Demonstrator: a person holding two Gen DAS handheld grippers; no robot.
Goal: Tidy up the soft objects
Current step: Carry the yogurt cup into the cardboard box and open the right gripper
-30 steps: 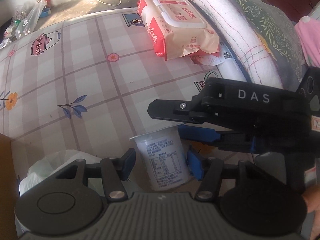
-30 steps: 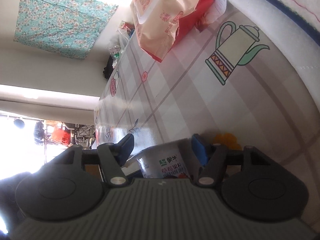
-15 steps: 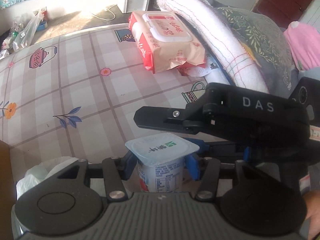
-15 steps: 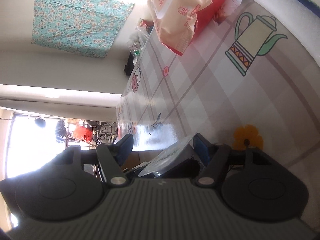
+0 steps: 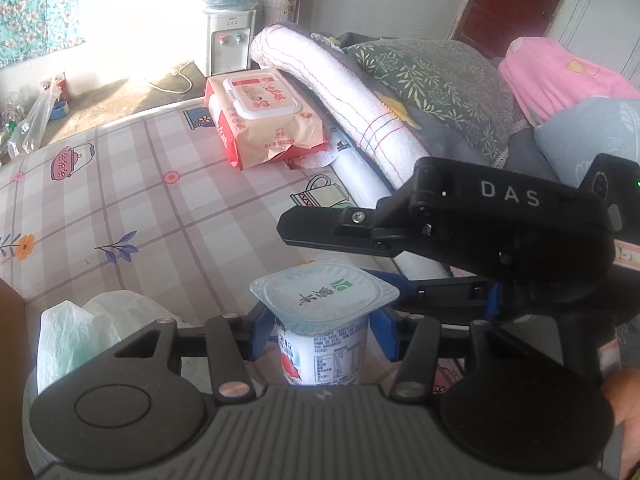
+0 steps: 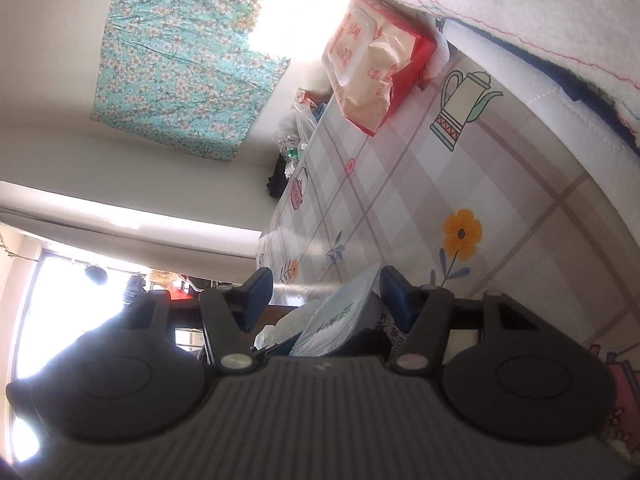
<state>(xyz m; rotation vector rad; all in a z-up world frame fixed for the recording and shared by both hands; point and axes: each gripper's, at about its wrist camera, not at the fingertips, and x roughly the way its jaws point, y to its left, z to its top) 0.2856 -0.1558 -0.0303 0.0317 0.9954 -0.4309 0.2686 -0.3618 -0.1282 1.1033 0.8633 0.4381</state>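
Observation:
A white yogurt cup with a foil lid stands upright between the blue pads of my left gripper, which is shut on its sides and holds it above the patterned tablecloth. In the left wrist view my right gripper reaches in from the right, one finger above the lid and one behind the cup. In the right wrist view the cup lies tilted between the jaws of the right gripper. These jaws are closing. The left pad stands apart from the cup.
A red and beige wet-wipes pack lies at the far side of the cloth beside a rolled white towel. Leafy green and pink pillows sit right. A white plastic bag is near left.
My left gripper has closed on the yogurt cup and lifted it off the cloth, so its lid now shows. The right gripper has risen, and the cup sits lower between its fingers.

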